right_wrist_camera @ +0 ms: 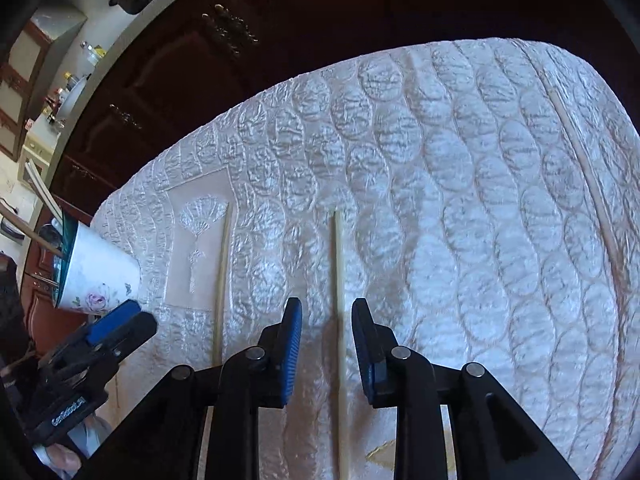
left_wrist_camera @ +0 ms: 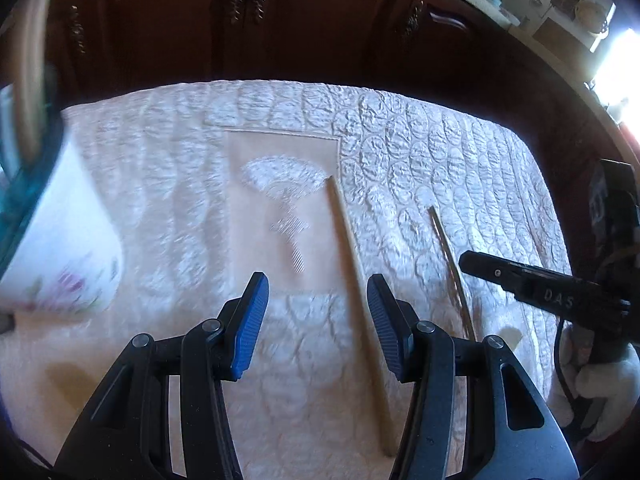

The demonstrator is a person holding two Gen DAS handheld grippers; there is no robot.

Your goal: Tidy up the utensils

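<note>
Your cup (right_wrist_camera: 100, 276), white with a pink flower and a teal rim, stands at the left edge of the right wrist view; sticks lean out of its mouth, though how many you cannot tell from here. In the left wrist view the cup (left_wrist_camera: 64, 236) is blurred at the left edge. On the quilted cloth (right_wrist_camera: 440, 200) three loose chopsticks lie apart. One chopstick (right_wrist_camera: 340, 320) runs nearly straight up the frame, its near part passing between your right gripper (right_wrist_camera: 326, 348), whose jaws stand narrowly apart without pressing on it. A second chopstick (right_wrist_camera: 222, 280) lies to its left, almost parallel, along the edge of the plain panel with the embroidered fan. A third chopstick (right_wrist_camera: 584, 168) lies slanted at the far right of the frame, well apart from the others. In the left wrist view your left gripper (left_wrist_camera: 318, 320) has its jaws wide with nothing in them; a chopstick (left_wrist_camera: 360, 300) runs from the fan panel down toward the lower middle, beside the right pad. Dark wooden cabinets (left_wrist_camera: 240, 20) close off the top of both views.
</note>
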